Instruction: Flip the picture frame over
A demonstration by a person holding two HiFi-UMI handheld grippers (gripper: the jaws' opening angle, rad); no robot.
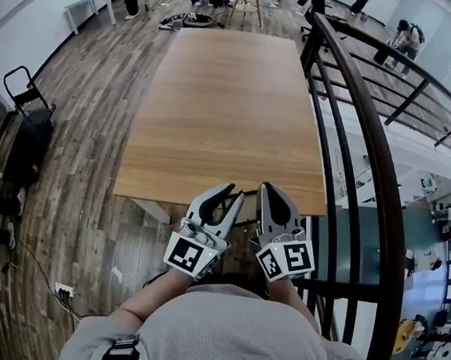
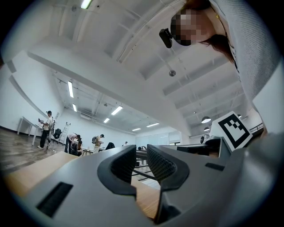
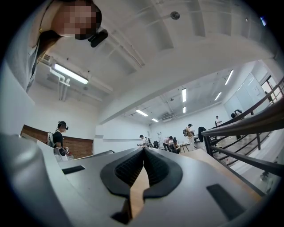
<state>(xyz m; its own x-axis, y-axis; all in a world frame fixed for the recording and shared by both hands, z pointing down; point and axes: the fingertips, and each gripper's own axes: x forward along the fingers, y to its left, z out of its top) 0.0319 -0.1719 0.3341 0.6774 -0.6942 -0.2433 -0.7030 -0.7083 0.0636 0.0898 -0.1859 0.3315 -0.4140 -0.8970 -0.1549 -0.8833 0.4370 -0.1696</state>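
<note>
No picture frame on long light-wood table (image 1: 219, 98); handling, hold place unjudgeable. Grey left gripper (image 1: 228, 194) parted, empty; grey right gripper (image 1: 267, 189) closed, empty.

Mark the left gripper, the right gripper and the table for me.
left gripper (image 1: 234, 193), head view, between its jaw tips.
right gripper (image 1: 266, 186), head view, at its closed jaw tips.
table (image 1: 227, 97), head view, bare middle of the wooden top.

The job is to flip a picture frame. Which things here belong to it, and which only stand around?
Job: left gripper, open; right gripper, shut; wooden table. No picture frame is in view.
Around: black trolley; railing; power strip on the floor.
</note>
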